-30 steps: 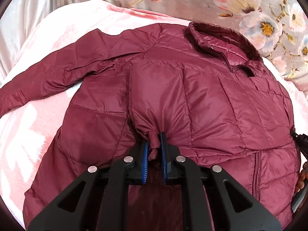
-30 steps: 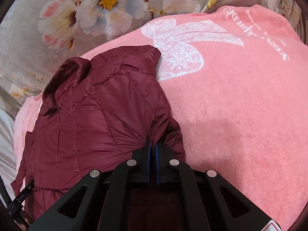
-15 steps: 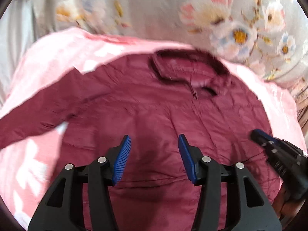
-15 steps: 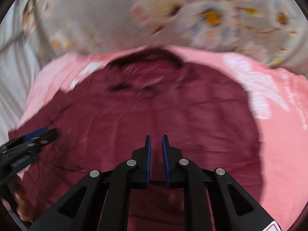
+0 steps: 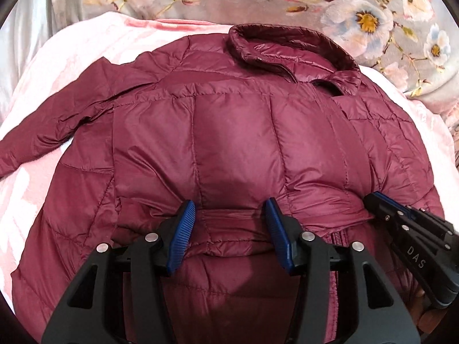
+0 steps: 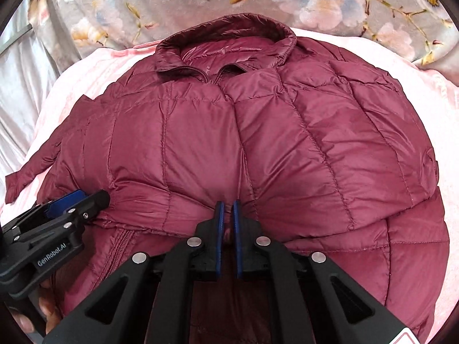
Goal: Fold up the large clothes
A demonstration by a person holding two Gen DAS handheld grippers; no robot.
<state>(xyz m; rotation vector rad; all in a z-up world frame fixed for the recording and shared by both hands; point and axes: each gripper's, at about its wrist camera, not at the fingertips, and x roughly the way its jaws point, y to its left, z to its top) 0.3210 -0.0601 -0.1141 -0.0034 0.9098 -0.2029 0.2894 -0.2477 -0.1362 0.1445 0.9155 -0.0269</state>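
Observation:
A maroon quilted puffer jacket [image 5: 235,143] lies front up on a pink blanket, collar [image 5: 287,46] at the far end. It also fills the right wrist view [image 6: 258,132]. One sleeve is folded across the chest; the other sleeve [image 5: 43,132] stretches out to the left. My left gripper [image 5: 229,238] is open, its jaws either side of the folded sleeve's cuff, gripping nothing. My right gripper [image 6: 226,229] is nearly shut, with a narrow gap and a sliver of maroon fabric at the folded edge between the pads. Each gripper shows in the other's view: the right [image 5: 401,229], the left [image 6: 57,229].
The pink blanket [image 5: 94,43] covers the bed and shows around the jacket on both sides [image 6: 430,91]. A grey floral sheet [image 5: 358,5] lies beyond the collar. White fabric [image 6: 17,91] lies at the far left.
My left gripper let go of the sleeve cuff and opened. Both grippers swung over the jacket's lower middle. The right sleeve now lies folded over the chest.

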